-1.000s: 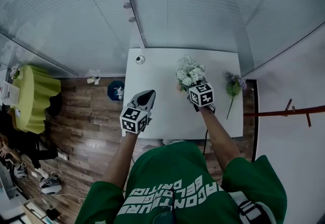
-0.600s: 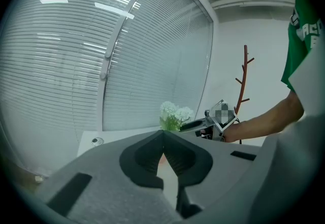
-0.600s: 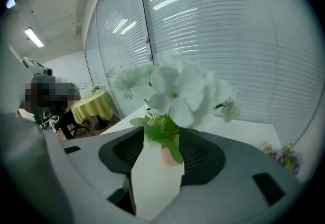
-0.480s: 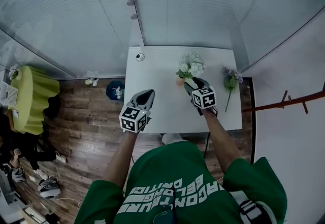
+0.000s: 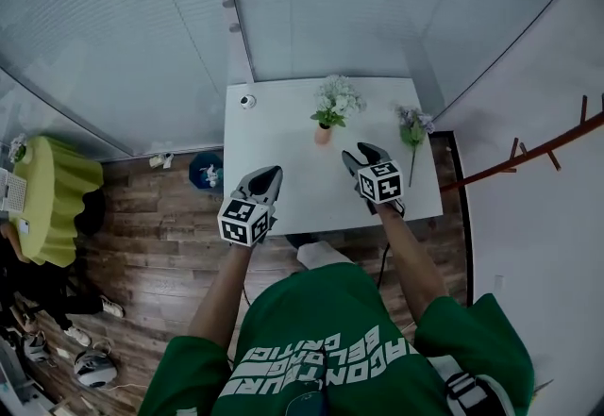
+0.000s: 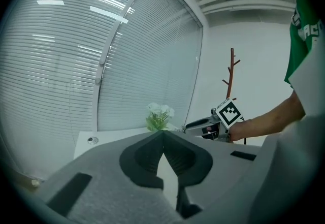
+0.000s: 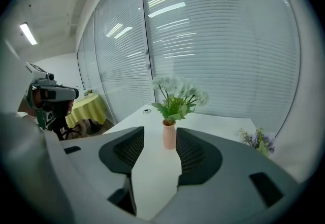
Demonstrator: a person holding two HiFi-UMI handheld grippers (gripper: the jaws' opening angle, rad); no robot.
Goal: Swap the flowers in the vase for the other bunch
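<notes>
A pink vase of white flowers stands at the far middle of the white table, with the purple bunch lying to its right. On the near side, the right gripper hovers with jaws wide and empty. The left gripper, jaws together on nothing, hangs over the table's near-left edge.
</notes>
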